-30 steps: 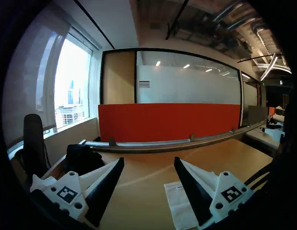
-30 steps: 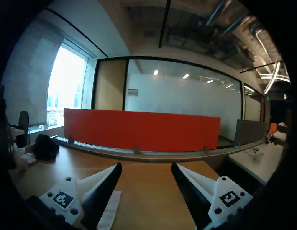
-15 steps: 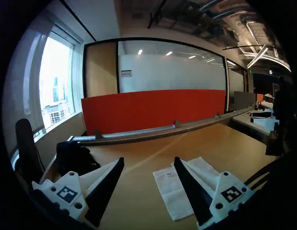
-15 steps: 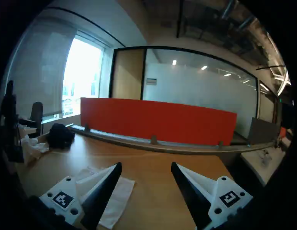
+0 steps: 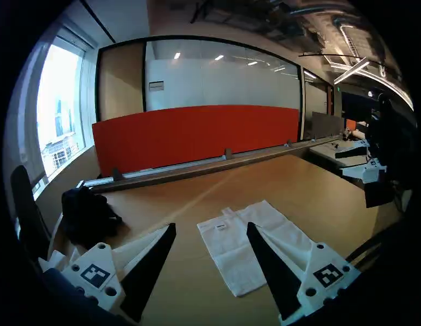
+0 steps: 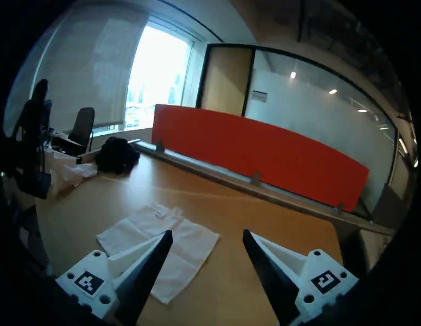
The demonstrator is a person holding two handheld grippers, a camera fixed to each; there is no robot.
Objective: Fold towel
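Spread wide, empty: left gripper [image 5: 210, 225] — white towel [image 5: 232, 247] flat on the table [image 5: 297, 190] just ahead, partly behind its right-hand finger. Right gripper [image 6: 206, 232] equally wide, empty — towel [image 6: 150, 225] ahead, toward its left-hand finger. Towel's tag [image 5: 221, 226] unreadable.

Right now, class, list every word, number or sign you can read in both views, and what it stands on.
Nothing is legible.
Small rectangular sign on the glass wall: too blurred.
Small tag on the white cloth towel: too small.
Black-and-white square markers on the left hand-held gripper and right hand-held gripper: patterns, no letters.
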